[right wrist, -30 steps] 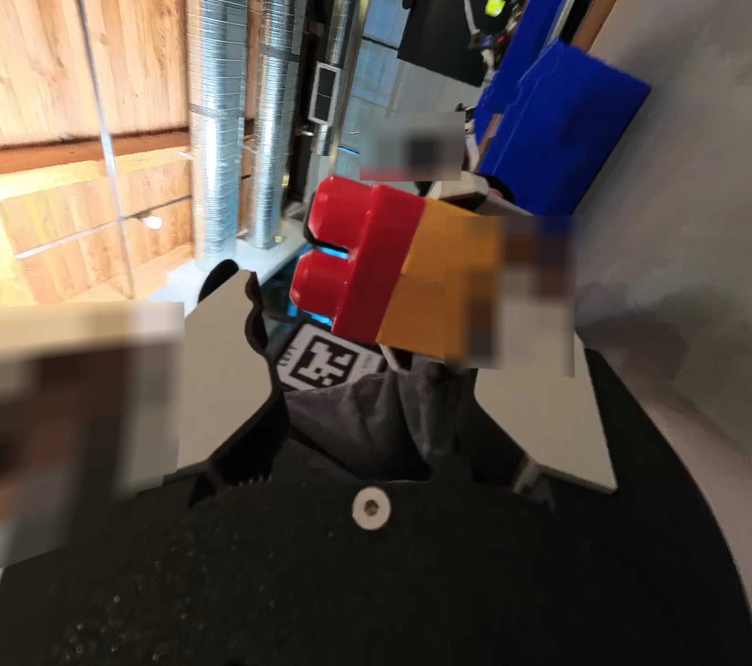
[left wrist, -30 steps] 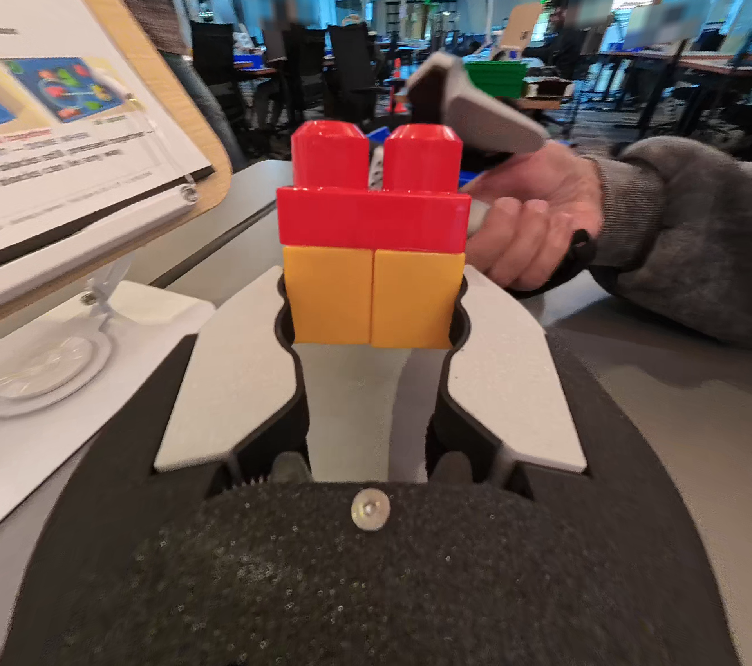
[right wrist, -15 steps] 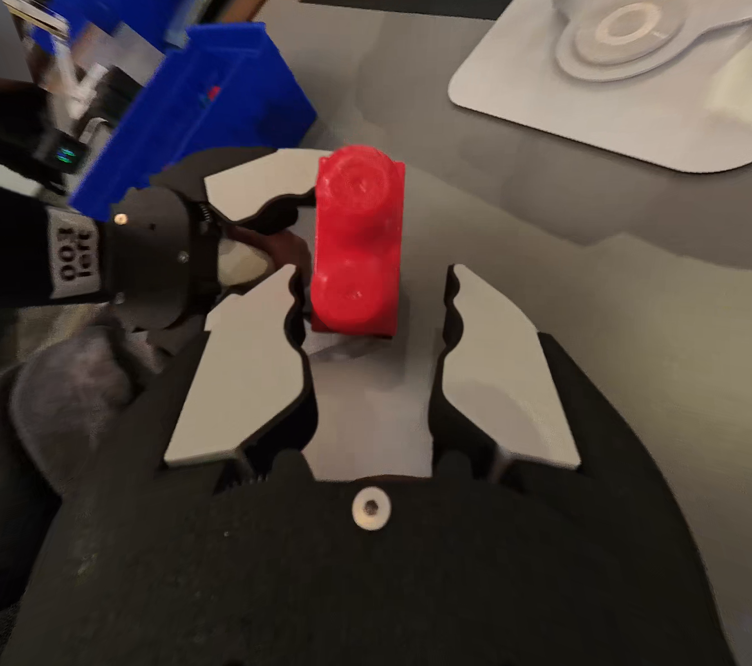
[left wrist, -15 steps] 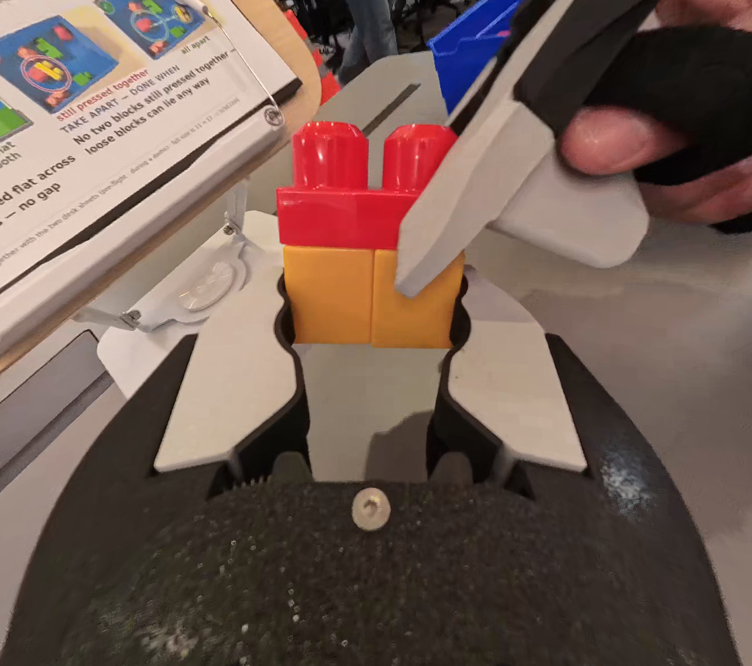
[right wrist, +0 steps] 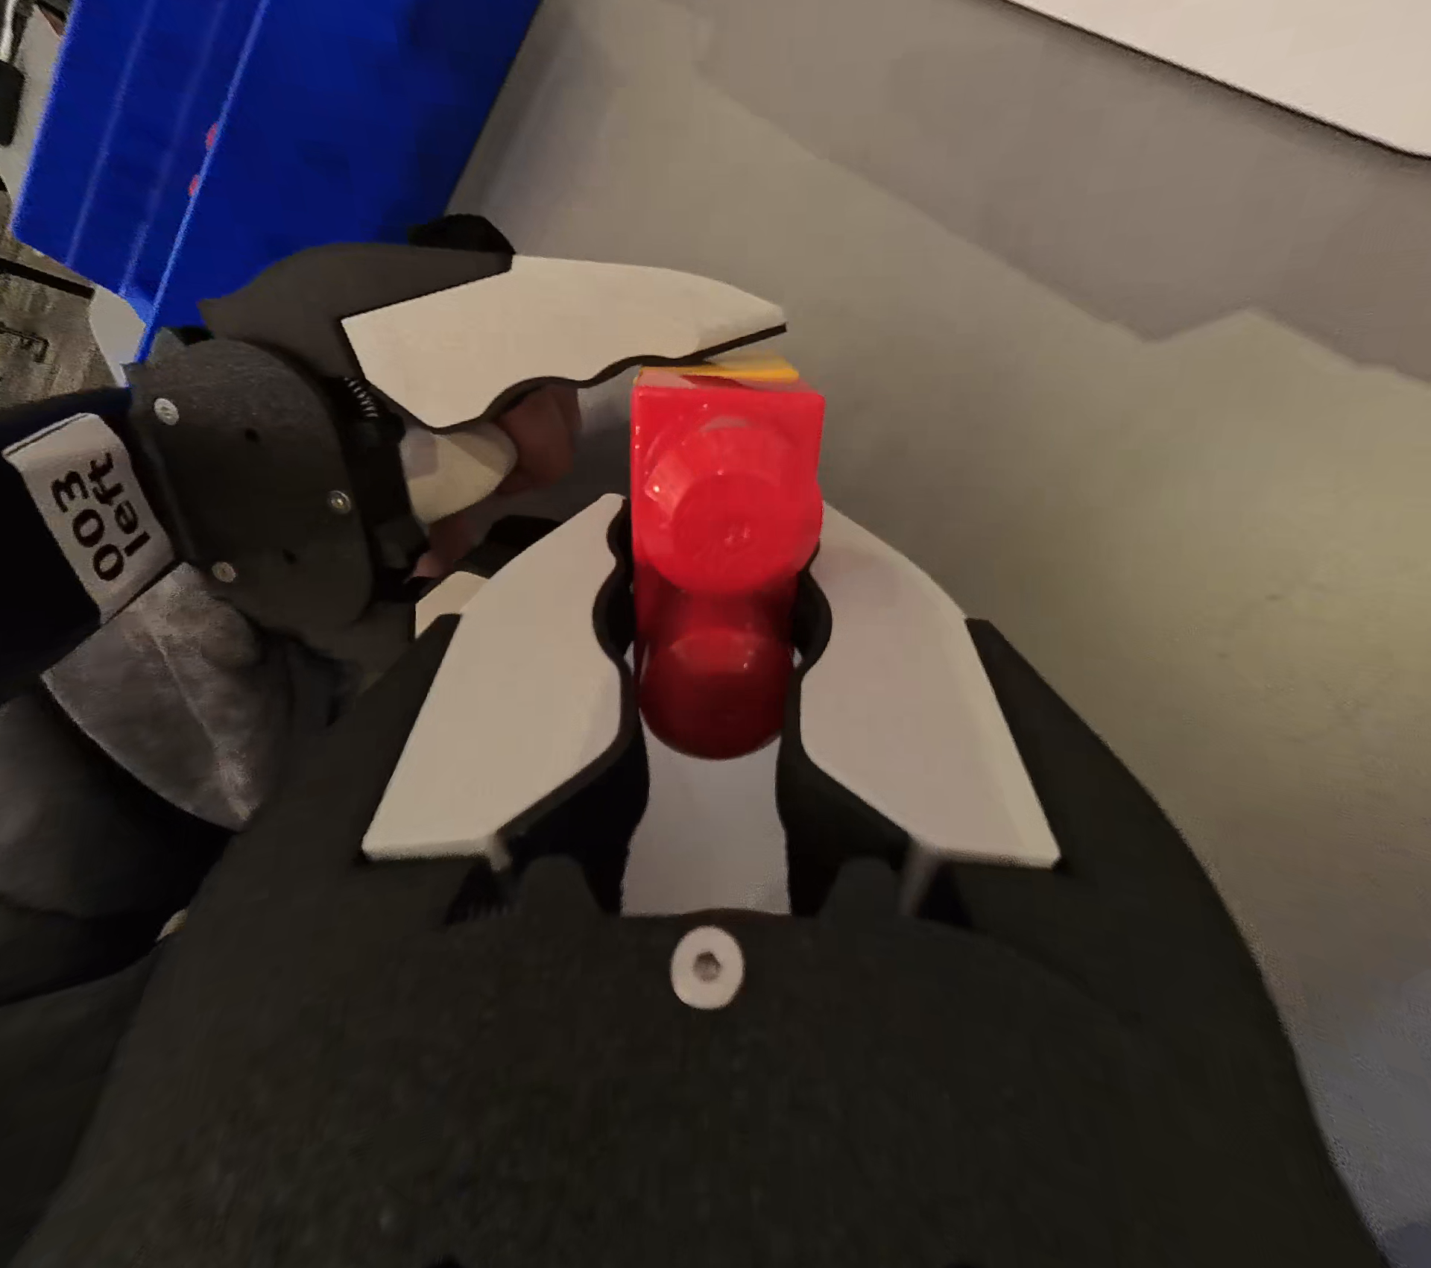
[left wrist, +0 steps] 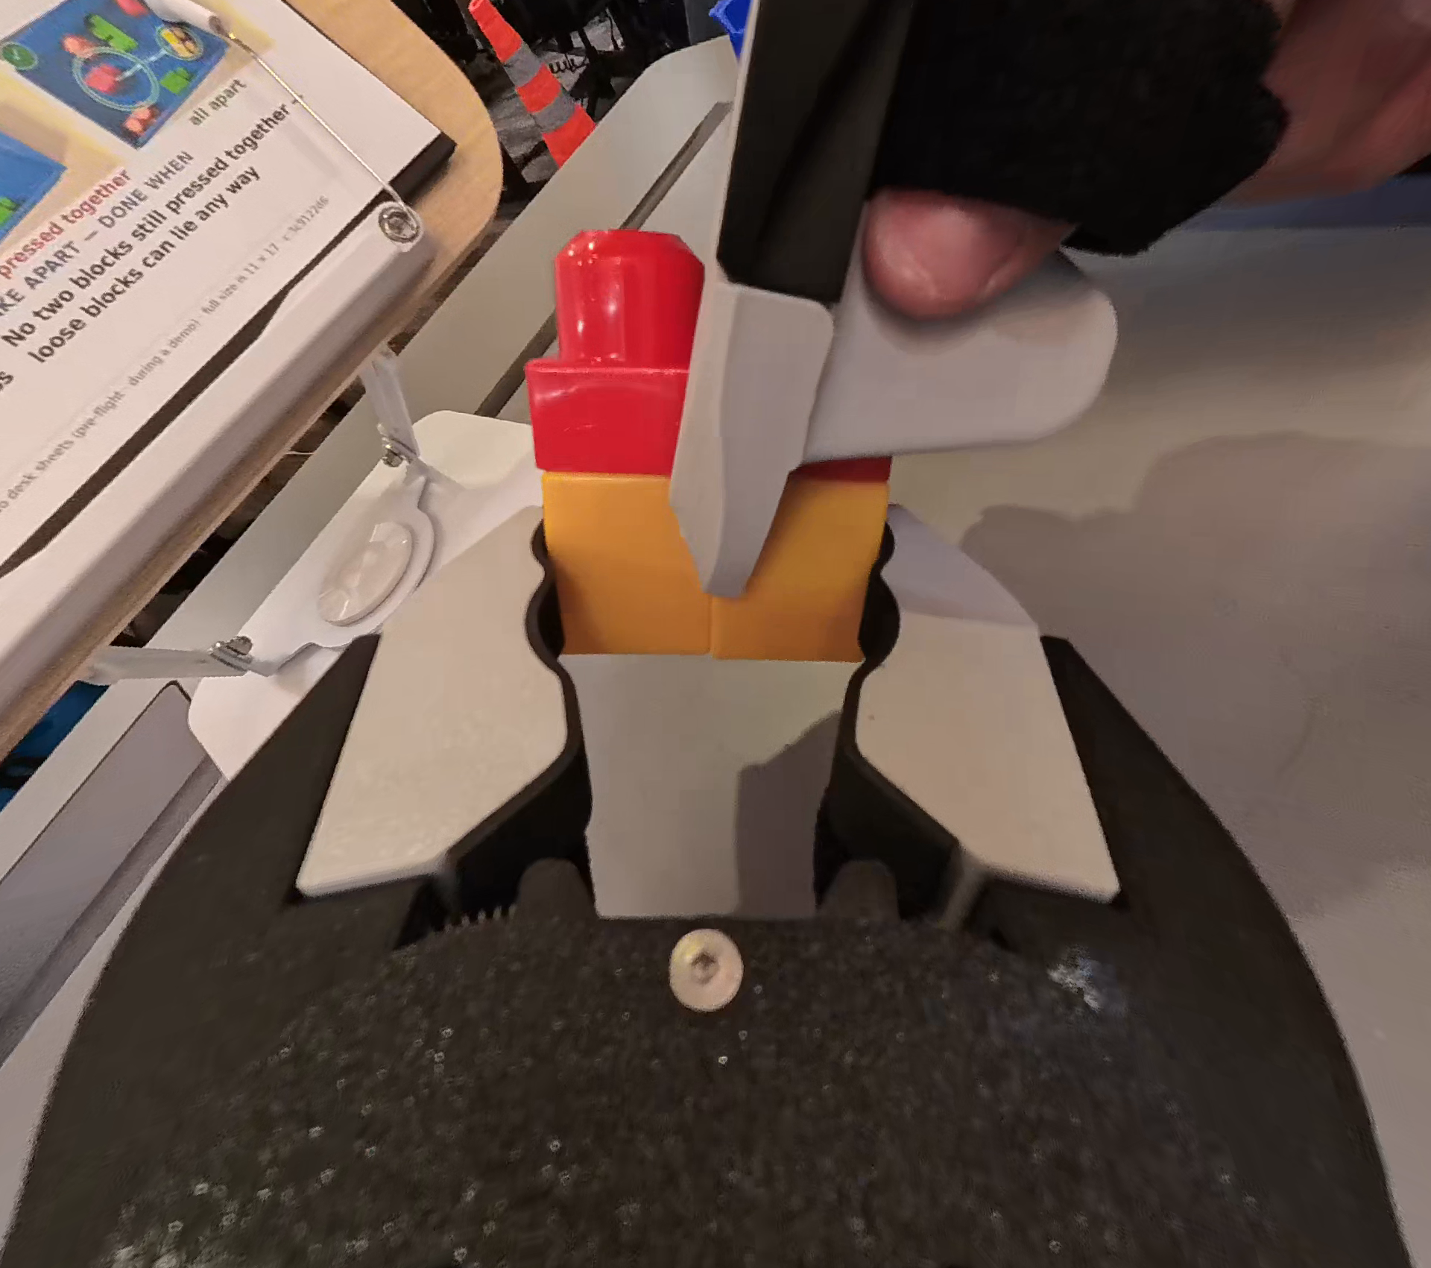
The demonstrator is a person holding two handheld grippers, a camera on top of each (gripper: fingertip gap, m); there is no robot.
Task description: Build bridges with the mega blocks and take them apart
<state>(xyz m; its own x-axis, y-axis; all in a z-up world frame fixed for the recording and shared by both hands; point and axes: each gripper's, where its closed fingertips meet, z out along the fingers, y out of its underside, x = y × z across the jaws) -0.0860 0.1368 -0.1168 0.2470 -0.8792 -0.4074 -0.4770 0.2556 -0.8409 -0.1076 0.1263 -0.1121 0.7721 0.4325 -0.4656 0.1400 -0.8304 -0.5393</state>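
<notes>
- The left claw (left wrist: 712, 600) is clamped on the yellow block (left wrist: 619, 572), one finger on each side of it, holding the small stack upright above the grey worktop (left wrist: 1239, 611).
- The red block (left wrist: 612, 410) sits pressed on top of the yellow block, studs pointing to 12 o'clock in the left wrist view; only its stud at 11 o'clock shows there, the other is hidden behind the right claw.
- The right claw (right wrist: 716, 580) comes down from 12 o'clock in the left wrist view and is closed on the red block, its fingers (right wrist: 542, 658) pressed against the block's two long sides.
- In the right wrist view the red block's studs face the camera, and a sliver of the yellow block (right wrist: 763, 369) shows past it at 12 o'clock.
- A hand (left wrist: 1278, 69) with a black strap across it holds the right claw's handle at 1 o'clock in the left wrist view.
- A blue bin (right wrist: 271, 69) stands on the worktop at 10 o'clock in the right wrist view, well apart from the blocks.
- An instruction sheet on a tilted wooden board (left wrist: 193, 185) stands at 10 o'clock in the left wrist view, on a white stand base (left wrist: 464, 456) just beside the stack.
</notes>
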